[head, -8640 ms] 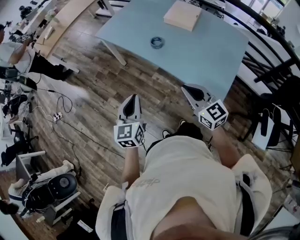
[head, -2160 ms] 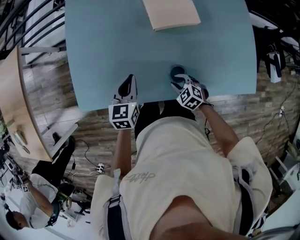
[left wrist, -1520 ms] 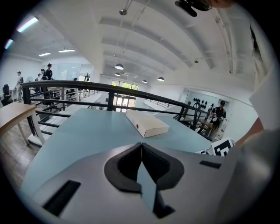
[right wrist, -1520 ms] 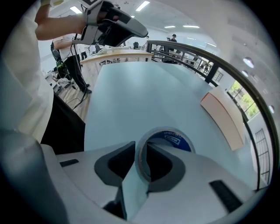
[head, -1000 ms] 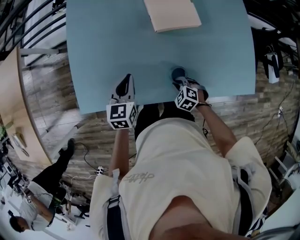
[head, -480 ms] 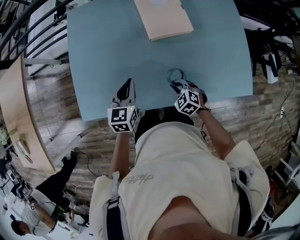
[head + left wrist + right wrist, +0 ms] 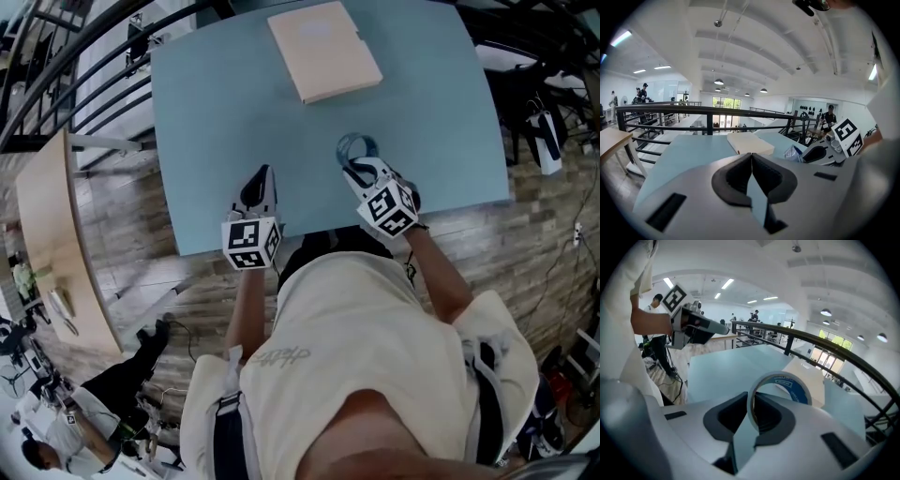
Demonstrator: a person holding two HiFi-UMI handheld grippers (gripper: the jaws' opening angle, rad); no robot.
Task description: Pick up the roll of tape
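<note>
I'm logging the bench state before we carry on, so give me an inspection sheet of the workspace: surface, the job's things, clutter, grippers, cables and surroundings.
surface: light blue table, one box on it.
job's things: roll of tape, held off the table, standing on edge between the right gripper's jaws.
clutter: flat tan box at the table's far side.
grippers: right gripper shut on the roll of tape; left gripper shut, empty, over the table's near edge.
cables: dark cables on the floor beside the table.
surroundings: wood-pattern floor, black railing, wooden table, a person at lower left.
</note>
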